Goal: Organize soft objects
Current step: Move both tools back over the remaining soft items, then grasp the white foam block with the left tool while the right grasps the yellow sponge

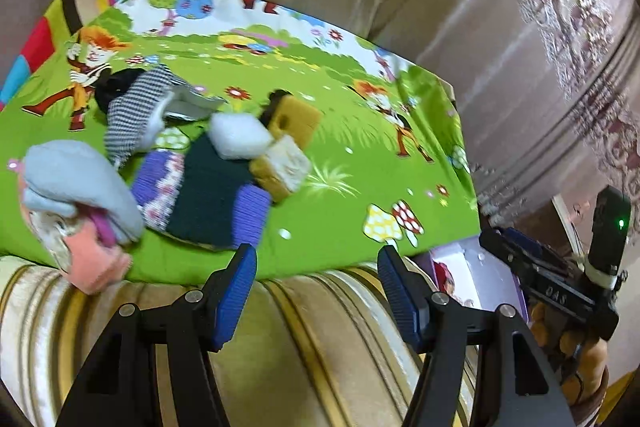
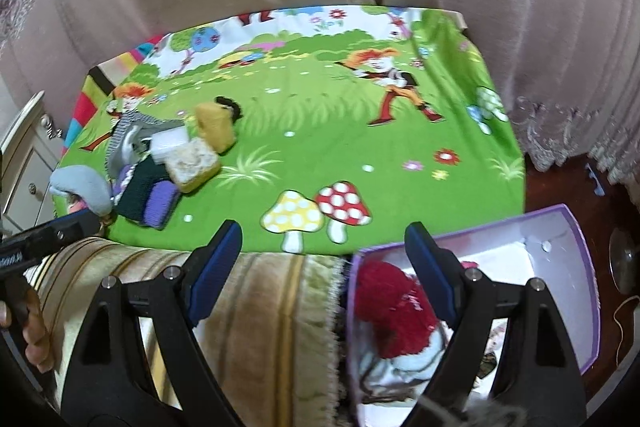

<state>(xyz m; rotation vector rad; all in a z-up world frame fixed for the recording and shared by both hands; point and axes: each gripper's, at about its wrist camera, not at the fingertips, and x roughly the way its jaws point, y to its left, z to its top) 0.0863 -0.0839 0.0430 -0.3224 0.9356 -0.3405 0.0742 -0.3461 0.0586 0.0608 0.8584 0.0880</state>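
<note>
I am holding both grippers over the striped sofa edge (image 2: 256, 307), jaws apart and empty on the left gripper (image 1: 318, 263) and on the right gripper (image 2: 324, 247), nothing between the pads. The soft pile is sitting on the green cloth (image 1: 340, 131) at about ten o'clock from my left jaws: blue plush (image 1: 76, 179), pink piece (image 1: 96, 263) hanging near the cloth's near edge, purple knit (image 1: 208, 195), white sponge (image 1: 240, 135), tan sponge (image 1: 284, 167), yellow sponge (image 1: 292, 119), checked cloth (image 1: 136, 111). Risk, as I am judging it: items are overlapping, so grabbing one is likely dragging a neighbour along; the tan sponge is leaning on the knit and could be tipping off. The pink piece could be sliding off the edge if I am bumping the plush. Frames are blurring, so aiming is getting sloppy. Grippers are working close together, and the right one (image 1: 560, 287) is showing at three o'clock in the left view, so a clash is possible. The box (image 2: 580, 227) is sitting at four o'clock from my right jaws, lid off, holding a red fluffy item (image 2: 388, 307) over a light blue-white fabric (image 2: 384, 371); a dark patterned bit beside them I cannot identify. Far half of the box is looking bare. The box is perching at the sofa edge, so a hard drop could be shoving it.
</note>
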